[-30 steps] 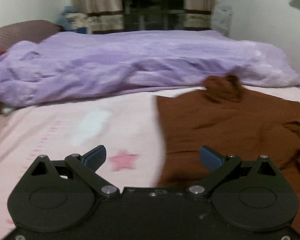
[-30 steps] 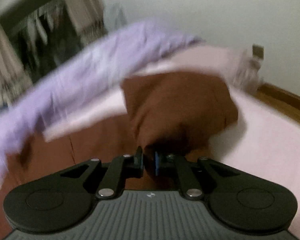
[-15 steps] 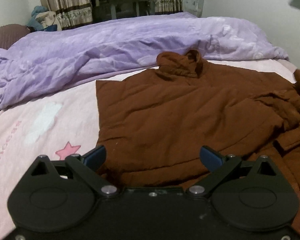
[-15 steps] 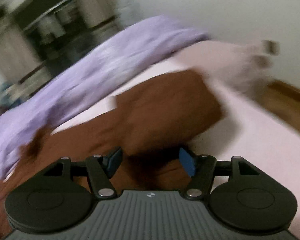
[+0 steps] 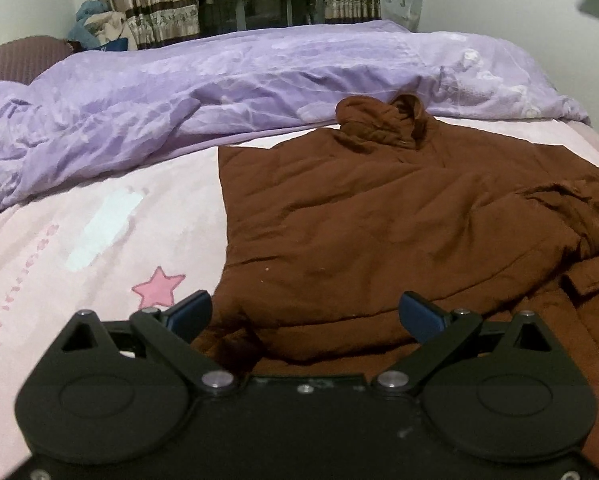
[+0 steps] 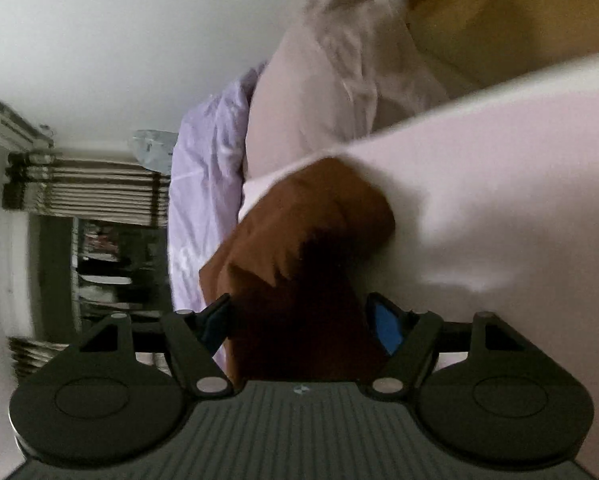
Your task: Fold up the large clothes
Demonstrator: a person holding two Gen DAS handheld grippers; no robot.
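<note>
The brown coat [image 5: 379, 216] lies flat on the pink bedsheet [image 5: 99, 240], its collar far from the left gripper [image 5: 305, 316], its hem just ahead. The left gripper's jaws are wide apart, empty. The right gripper [image 6: 299, 320] is tilted, spread around a brown fold, not clamped.

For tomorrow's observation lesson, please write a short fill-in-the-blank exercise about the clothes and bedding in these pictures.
1. The brown jacket lies on a sheet coloured ____.
2. Beyond the jacket's collar lies a crumpled quilt coloured ____.
3. The shape printed on the sheet near the left hand-held gripper is a ____.
4. The jaws of the right hand-held gripper stand ____.

Missing words: pink; purple; star; open
</note>
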